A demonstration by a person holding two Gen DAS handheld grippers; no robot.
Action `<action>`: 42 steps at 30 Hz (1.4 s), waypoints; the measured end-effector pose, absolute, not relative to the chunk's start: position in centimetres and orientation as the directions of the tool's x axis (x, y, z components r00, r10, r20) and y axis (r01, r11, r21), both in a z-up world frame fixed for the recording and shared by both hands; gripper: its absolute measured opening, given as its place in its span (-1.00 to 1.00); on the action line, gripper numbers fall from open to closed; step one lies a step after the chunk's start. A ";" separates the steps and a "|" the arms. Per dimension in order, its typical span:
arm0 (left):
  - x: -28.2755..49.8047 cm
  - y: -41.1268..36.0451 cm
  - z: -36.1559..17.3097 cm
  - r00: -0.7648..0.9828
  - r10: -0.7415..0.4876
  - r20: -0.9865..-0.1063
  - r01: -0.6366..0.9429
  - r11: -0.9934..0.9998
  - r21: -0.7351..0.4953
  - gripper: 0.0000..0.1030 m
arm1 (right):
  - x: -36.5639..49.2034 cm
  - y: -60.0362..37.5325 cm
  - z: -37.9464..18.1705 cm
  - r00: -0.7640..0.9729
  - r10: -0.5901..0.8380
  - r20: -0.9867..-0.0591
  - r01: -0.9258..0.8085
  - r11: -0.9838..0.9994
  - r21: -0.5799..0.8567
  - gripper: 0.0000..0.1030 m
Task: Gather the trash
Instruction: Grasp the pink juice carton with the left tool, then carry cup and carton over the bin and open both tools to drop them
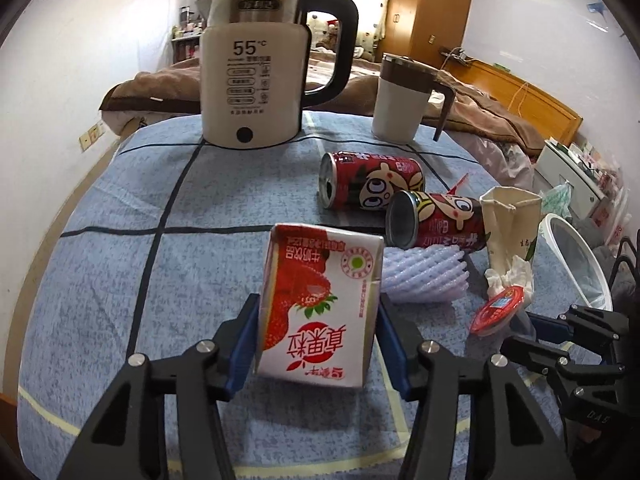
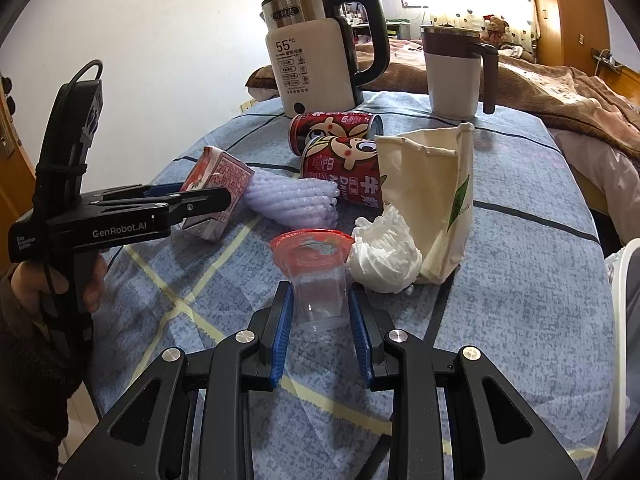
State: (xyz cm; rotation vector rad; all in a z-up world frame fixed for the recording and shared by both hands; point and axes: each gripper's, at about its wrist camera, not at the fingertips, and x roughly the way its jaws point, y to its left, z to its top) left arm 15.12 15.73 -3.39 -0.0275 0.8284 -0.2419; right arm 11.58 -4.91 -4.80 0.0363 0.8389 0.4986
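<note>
A round table (image 1: 120,208) under a blue cloth with dark and pale yellow stripes stands in a bedroom, with a bed under a brown blanket (image 1: 480,108) and a wooden wardrobe (image 1: 424,12) behind it. At the far side stand an electric kettle (image 1: 256,80) and a white mug with a brown lid (image 1: 400,96). The left gripper (image 1: 318,316) has its blue pads set against both sides of a red and white strawberry milk carton (image 1: 320,300) at the near middle of the table. The right gripper (image 2: 320,316) clasps a clear plastic cup (image 2: 318,296) with a red rim. Beyond these lie two red cans (image 1: 368,180) on their sides, a white foam net (image 1: 424,276), a crumpled tissue (image 2: 384,256) and a leaning paper bag (image 2: 432,184); whether the bag holds anything cannot be told. A white-rimmed bin (image 1: 576,260) sits at the right edge.
</note>
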 end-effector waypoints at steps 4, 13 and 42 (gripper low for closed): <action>14.5 15.7 -3.3 0.652 -0.217 -0.726 0.192 0.974 -0.119 0.11 | 11.4 -5.0 -4.7 0.563 0.443 -0.698 -0.409 0.883 0.230 -0.43; 12.4 14.9 -1.8 0.674 -0.220 -0.706 0.188 0.974 -0.124 0.11 | 10.7 -5.4 -4.1 0.573 0.467 -0.674 -0.419 0.873 0.249 -0.43; 8.7 3.5 2.3 0.682 -0.351 -0.642 0.369 0.923 -0.112 0.12 | 5.9 -15.5 0.5 0.724 0.390 -0.569 -0.277 0.920 0.277 -0.43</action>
